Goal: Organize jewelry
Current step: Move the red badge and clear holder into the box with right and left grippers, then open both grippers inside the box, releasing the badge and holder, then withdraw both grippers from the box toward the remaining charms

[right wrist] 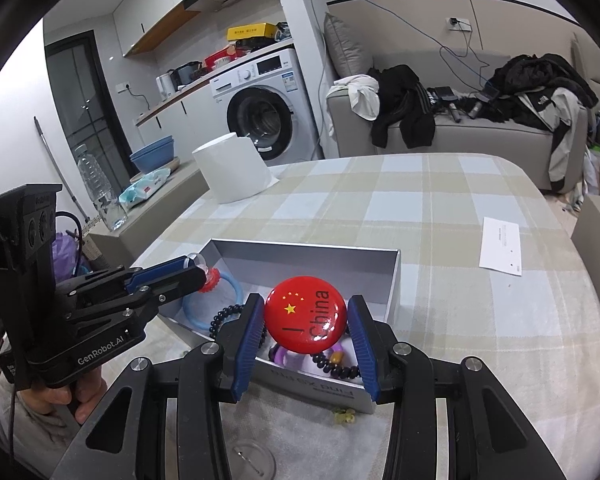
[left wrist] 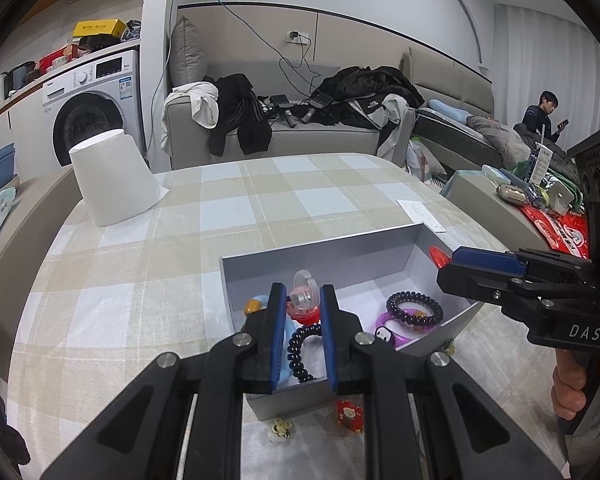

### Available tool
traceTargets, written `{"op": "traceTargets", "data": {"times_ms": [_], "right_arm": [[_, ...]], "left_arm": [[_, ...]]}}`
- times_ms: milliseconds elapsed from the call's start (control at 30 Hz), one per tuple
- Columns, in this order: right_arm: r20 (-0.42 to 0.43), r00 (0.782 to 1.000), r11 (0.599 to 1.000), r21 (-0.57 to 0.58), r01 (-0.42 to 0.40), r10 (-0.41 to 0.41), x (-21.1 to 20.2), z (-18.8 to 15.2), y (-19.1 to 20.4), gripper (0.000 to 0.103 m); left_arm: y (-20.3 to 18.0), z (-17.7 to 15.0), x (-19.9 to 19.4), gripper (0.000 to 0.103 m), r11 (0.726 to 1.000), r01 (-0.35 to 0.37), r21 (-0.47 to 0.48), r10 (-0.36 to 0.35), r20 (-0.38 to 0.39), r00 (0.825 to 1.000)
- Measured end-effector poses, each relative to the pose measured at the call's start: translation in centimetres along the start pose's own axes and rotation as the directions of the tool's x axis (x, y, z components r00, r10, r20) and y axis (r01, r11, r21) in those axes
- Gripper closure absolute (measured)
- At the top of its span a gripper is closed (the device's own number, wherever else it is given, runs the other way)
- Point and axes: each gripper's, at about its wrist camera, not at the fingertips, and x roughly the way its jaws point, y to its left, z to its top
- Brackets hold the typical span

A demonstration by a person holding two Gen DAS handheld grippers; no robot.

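A grey open box sits on the checked tablecloth. My left gripper is shut on a pink and red toy ring with a clear round top and holds it over the box's left end; it shows in the right wrist view. My right gripper is shut on a red round "I China" badge above the box's right end; it shows in the left wrist view. Inside lie a black coil bracelet, a purple ring, a blue ring and a black coil tie.
A small red charm and a cream charm lie on the cloth in front of the box. A yellowish charm lies by the box's near wall. A white roll stands at the far left, a white card at the right.
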Motion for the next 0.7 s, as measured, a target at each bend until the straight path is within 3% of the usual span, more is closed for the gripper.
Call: {"op": "traceTargets", "data": {"times_ms": [467,533,567,633,700], "right_arm": [[0.016,1.0,1.0,-0.008,-0.001,0.001,-0.5,0.2,0.4,0.06],[0.022,1.0,1.0,-0.016,0.003,-0.002,-0.8,0.3,0.5,0.054],[0.025,1.0,1.0,-0.021,0.005,-0.004,-1.0,0.3,0.5,0.051],[0.03,1.0,0.999,-0.034,0.01,-0.009,-1.5,0.3,0.7,0.036],[0.029,0.999,0.999,-0.042,0.018,-0.017,-1.8,0.3,0.9,0.024]], "left_arm": [[-0.3,0.0,-0.2,0.09,1.0,0.024,0.006,-0.024,-0.006,1.0],[-0.3,0.0,-0.4,0.089,1.0,0.022,0.008,-0.022,-0.009,1.0],[-0.4,0.0,-0.5,0.086,1.0,0.021,0.009,-0.021,-0.006,1.0],[-0.5,0.0,-1.0,0.075,1.0,0.023,0.012,-0.023,0.002,1.0],[-0.6,0.0,-1.6,0.052,1.0,0.022,0.011,-0.022,0.014,1.0]]}}
